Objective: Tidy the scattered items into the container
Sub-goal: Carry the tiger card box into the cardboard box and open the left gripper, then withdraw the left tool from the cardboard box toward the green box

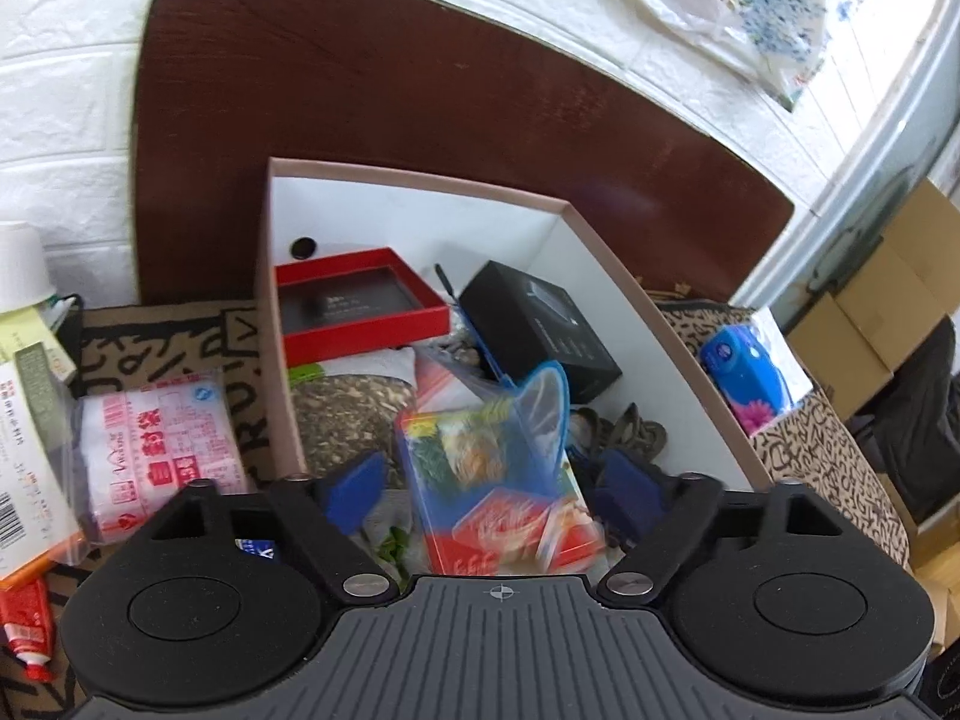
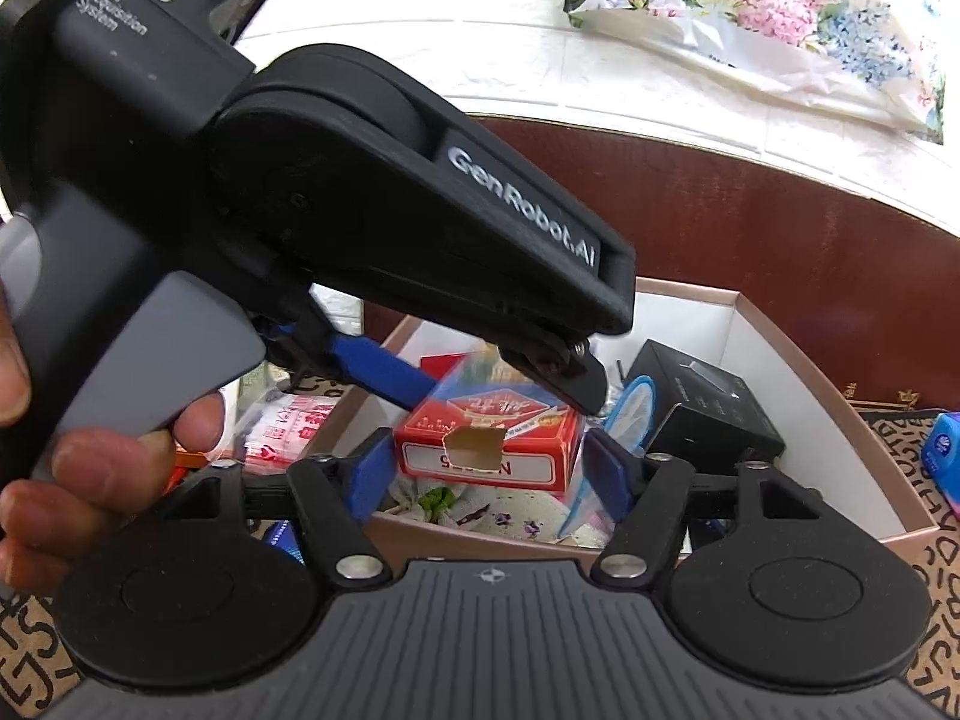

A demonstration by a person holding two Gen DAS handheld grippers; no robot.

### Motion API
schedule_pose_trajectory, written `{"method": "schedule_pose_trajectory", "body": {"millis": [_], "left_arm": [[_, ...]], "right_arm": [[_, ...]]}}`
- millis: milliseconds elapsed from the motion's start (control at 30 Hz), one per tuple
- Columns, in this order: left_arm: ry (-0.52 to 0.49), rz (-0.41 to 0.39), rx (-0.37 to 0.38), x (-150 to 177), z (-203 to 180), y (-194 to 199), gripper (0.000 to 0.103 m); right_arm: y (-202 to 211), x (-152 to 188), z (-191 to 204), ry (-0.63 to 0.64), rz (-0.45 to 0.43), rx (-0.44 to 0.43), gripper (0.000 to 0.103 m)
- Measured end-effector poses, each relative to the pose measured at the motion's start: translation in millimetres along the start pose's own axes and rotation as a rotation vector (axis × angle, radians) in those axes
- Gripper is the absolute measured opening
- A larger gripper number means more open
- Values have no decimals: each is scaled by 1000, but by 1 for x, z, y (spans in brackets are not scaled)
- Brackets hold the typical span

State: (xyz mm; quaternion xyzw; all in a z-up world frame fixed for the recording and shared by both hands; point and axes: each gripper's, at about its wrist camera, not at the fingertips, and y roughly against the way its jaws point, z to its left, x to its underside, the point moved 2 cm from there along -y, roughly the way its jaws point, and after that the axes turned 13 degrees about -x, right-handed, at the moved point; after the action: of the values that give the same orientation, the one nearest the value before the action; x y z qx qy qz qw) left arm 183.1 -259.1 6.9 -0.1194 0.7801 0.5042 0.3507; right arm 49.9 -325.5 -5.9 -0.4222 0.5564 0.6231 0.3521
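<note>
The container (image 1: 420, 177) is a white box with a pink rim (image 2: 780, 330), standing on a patterned cloth. Inside lie a red tray box (image 1: 360, 312), a black box (image 1: 540, 324) and a bag of seeds (image 1: 348, 408). A clear zip bag holding a red card box (image 1: 498, 480) sits blurred over the contents. My left gripper (image 1: 489, 492) hangs above it, open, blue pads clear of the bag on both sides. In the right wrist view the red box (image 2: 486, 438) lies between the pads of my right gripper (image 2: 489, 474), which is open; the left gripper (image 2: 504, 399) reaches in from the upper left.
Left of the container lie a white pack with red print (image 1: 156, 444), cartons, a paper cup (image 1: 18, 264) and a red tube (image 1: 27, 624). A blue tissue pack (image 1: 744, 366) rests to its right. A brown board (image 1: 360, 90) stands behind, cardboard boxes (image 1: 888, 300) far right.
</note>
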Motion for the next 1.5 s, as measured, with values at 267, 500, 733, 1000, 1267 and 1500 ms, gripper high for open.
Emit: {"method": "schedule_pose_trajectory", "body": {"millis": [267, 500, 733, 1000, 1267, 1500], "left_arm": [[14, -25, -11, 4, 1, 18, 103], [-1, -22, -25, 14, 0, 31, 103], [-2, -36, -23, 20, -3, 47, 103], [-3, -51, -21, 27, -5, 62, 103], [62, -99, -4, 57, 13, 88, 103], [136, -120, -23, 96, 47, 114, 103]], "right_arm": [[9, -1, 0, -20, -14, 32, 101], [-21, 5, -19, -12, -19, 44, 102], [-8, 8, -14, 8, -31, 51, 102], [26, 2, 8, 23, -39, 58, 102], [37, 7, 31, 62, -32, 35, 102], [44, 23, 62, 94, -10, -23, 102]]}}
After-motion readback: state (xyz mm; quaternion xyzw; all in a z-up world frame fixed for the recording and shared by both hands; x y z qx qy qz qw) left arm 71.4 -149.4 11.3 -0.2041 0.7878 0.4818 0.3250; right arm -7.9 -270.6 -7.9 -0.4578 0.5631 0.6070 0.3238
